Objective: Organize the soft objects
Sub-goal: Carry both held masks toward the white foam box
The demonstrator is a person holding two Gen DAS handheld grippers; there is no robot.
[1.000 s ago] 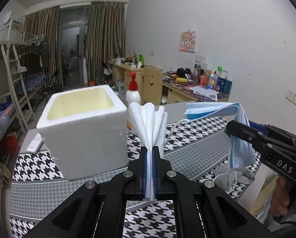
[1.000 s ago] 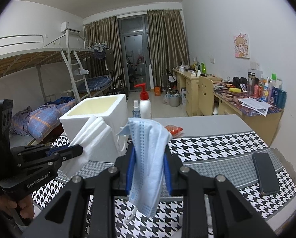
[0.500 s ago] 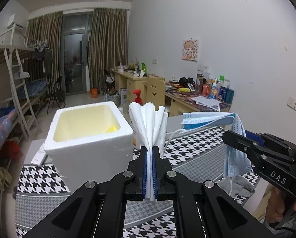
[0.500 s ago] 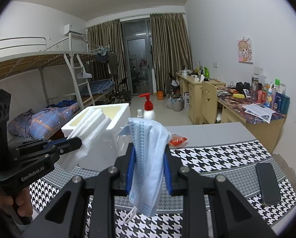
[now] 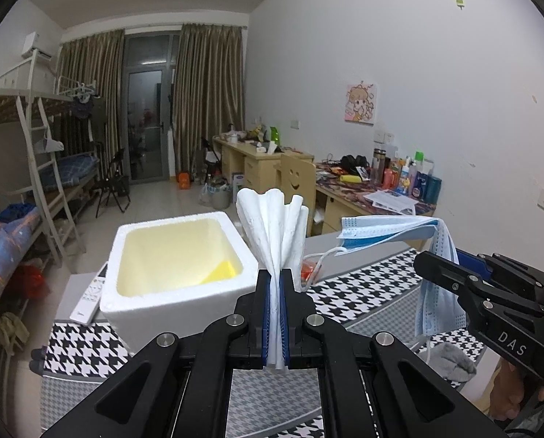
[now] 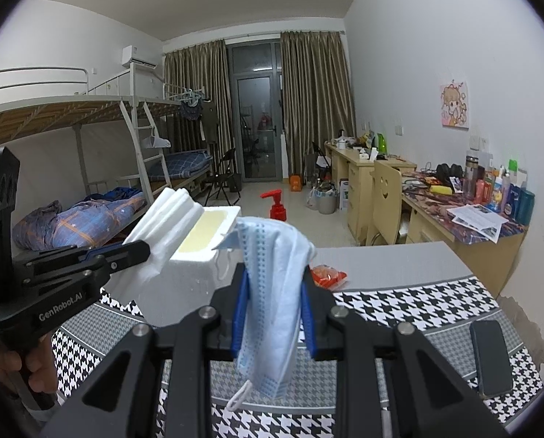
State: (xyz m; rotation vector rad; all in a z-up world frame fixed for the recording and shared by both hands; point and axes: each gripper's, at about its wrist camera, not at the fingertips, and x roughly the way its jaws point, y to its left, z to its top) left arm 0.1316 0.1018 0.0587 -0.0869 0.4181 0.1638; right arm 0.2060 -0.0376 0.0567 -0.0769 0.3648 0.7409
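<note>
My left gripper (image 5: 275, 292) is shut on a folded white tissue (image 5: 273, 230) that fans out above the jaws; from the right wrist view the gripper (image 6: 140, 250) holds the tissue (image 6: 162, 219) just left of the box. My right gripper (image 6: 273, 292) is shut on a light blue face mask (image 6: 272, 273) that drapes over and hangs below the jaws; the gripper (image 5: 423, 261) and mask (image 5: 436, 252) show at the right in the left wrist view. A white foam box (image 5: 177, 255) stands open on the table, with something yellow inside.
The table has a houndstooth cloth (image 6: 417, 314). On it lie a grey sock (image 5: 450, 361), a black phone (image 6: 490, 357), a red packet (image 6: 326, 273), a remote (image 5: 89, 295). A red-pump bottle (image 6: 277, 208) stands behind the box. Desks, chair and bunk beds lie beyond.
Both grippers have risen with their loads, so the box now sits lower in view and its inside shows more. Both grips are unchanged.
</note>
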